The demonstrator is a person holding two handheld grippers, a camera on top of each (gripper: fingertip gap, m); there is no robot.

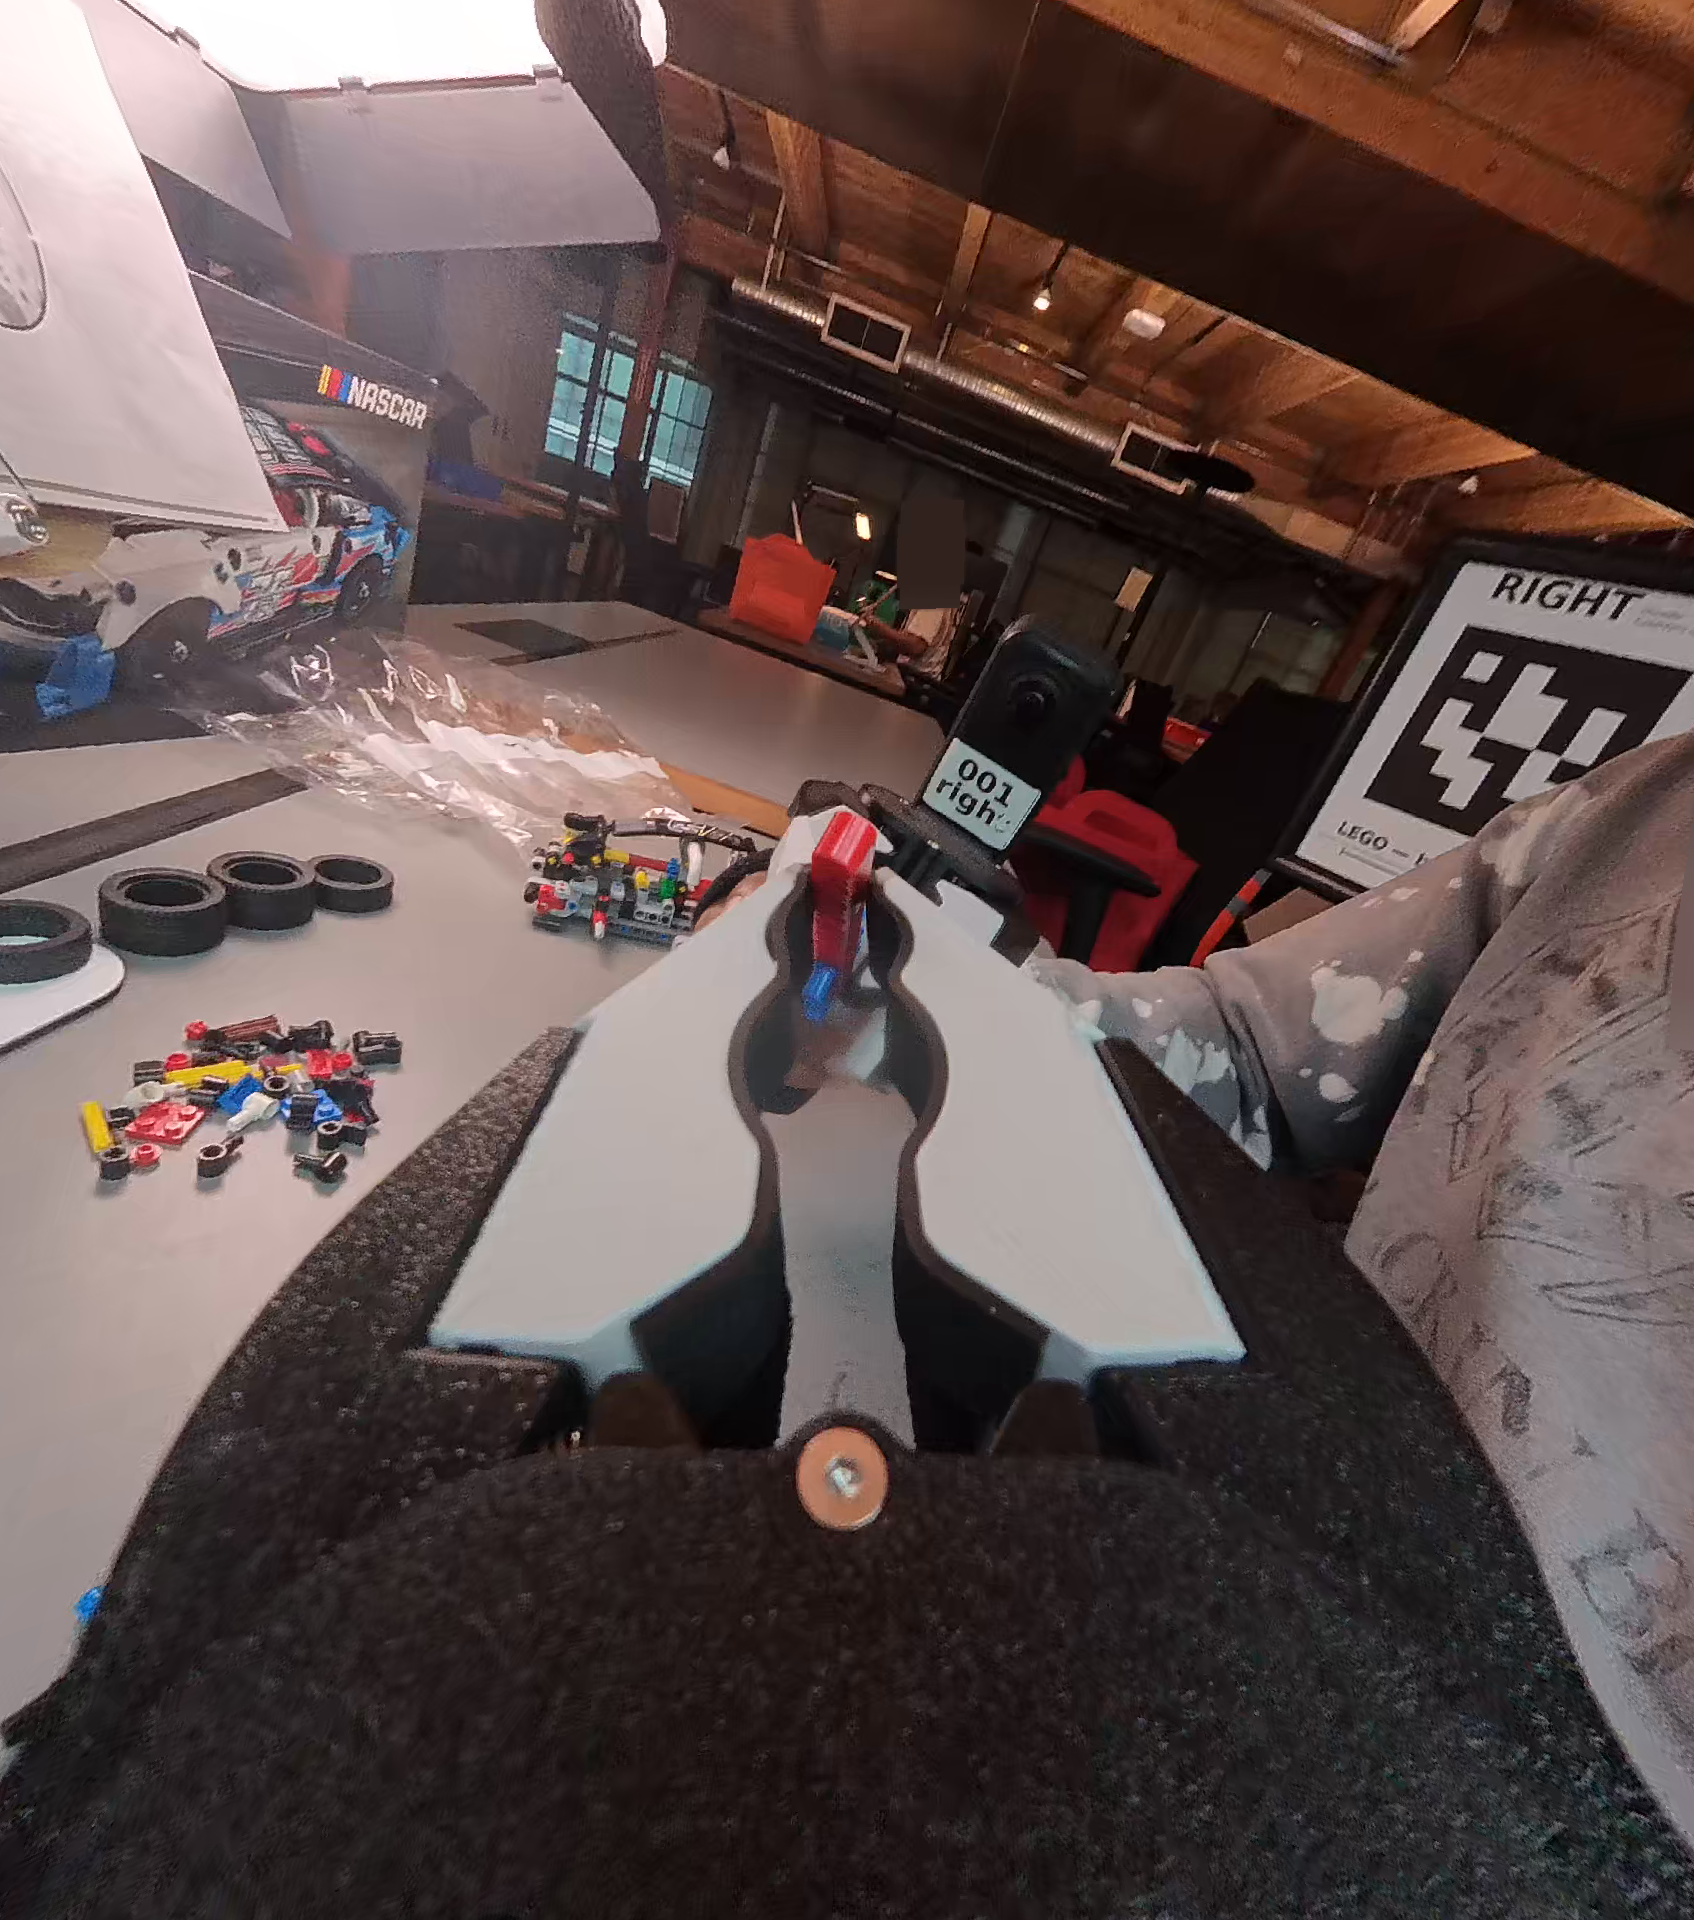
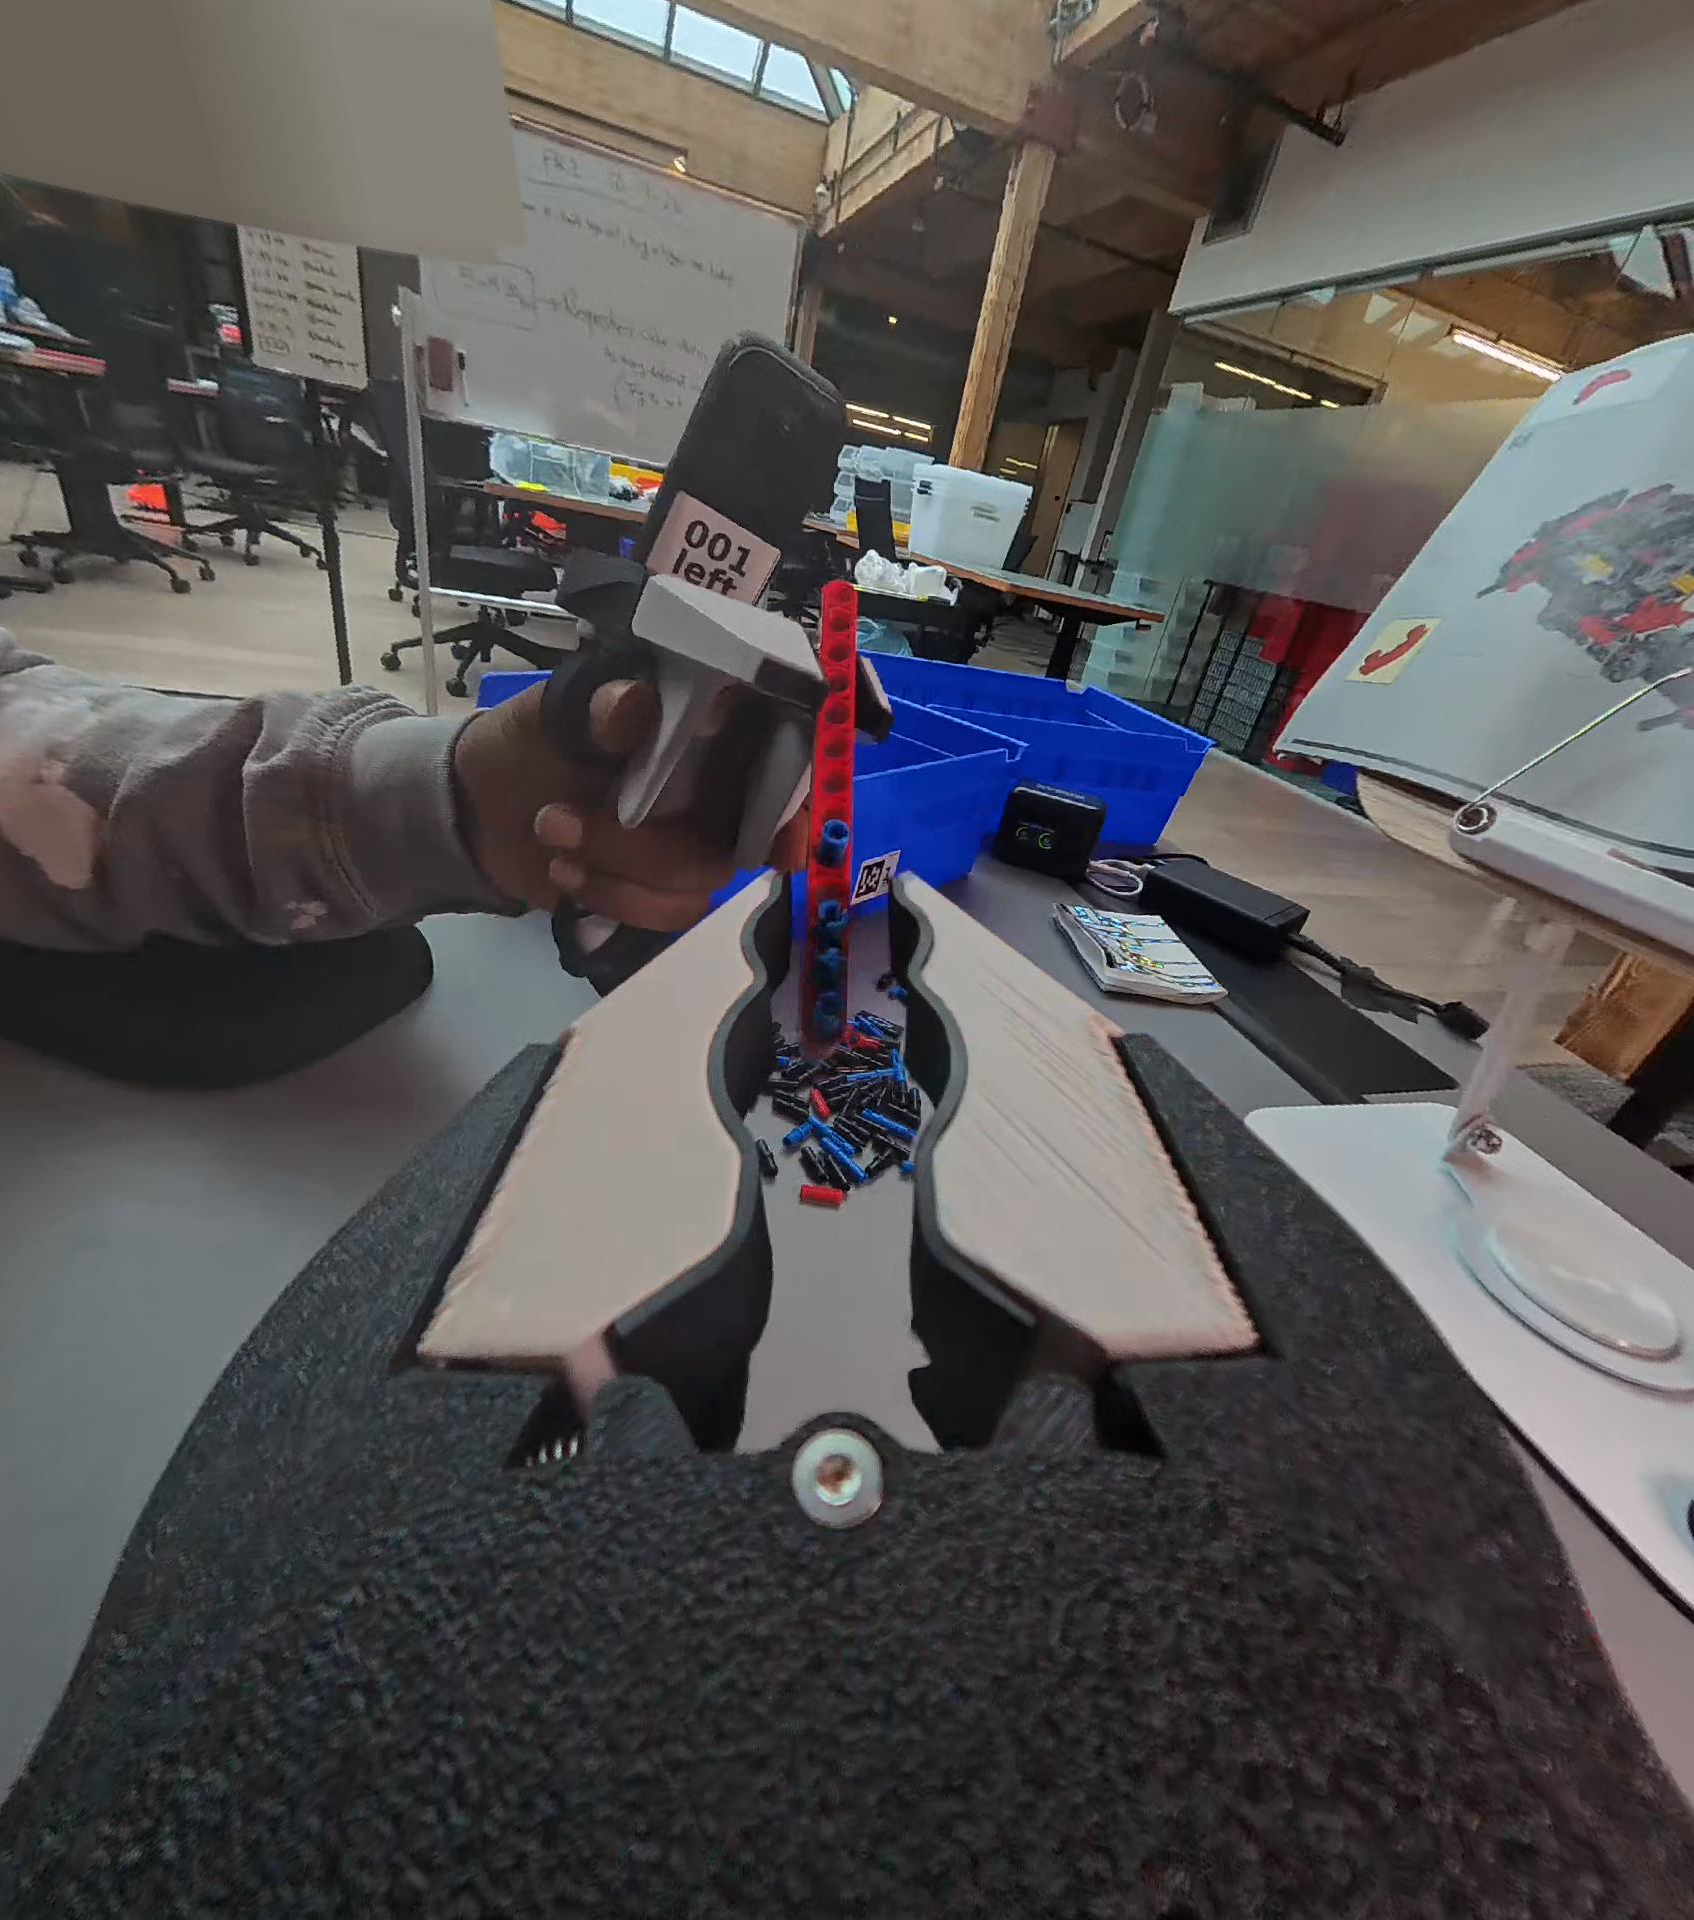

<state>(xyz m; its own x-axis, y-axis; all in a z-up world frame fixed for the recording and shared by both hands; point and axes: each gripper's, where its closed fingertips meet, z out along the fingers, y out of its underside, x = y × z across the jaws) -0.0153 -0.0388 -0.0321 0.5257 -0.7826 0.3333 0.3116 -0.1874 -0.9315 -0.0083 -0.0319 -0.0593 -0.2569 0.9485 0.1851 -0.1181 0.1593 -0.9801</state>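
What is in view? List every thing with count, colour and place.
red beam: one, red with blue pins, upright in the left gripper
small pins: a pile, black, blue and red, on the table under the right gripper
tyres: four, black, on the table to the left
loose pieces: a pile, mixed colours, near the tyres
part-built model: one, mixed colours, mid table
bins: at least two, blue, far side of the table
booklet: one, white, on a stand to the right
left gripper: shut on the beam
right gripper: open around the beam's lower part
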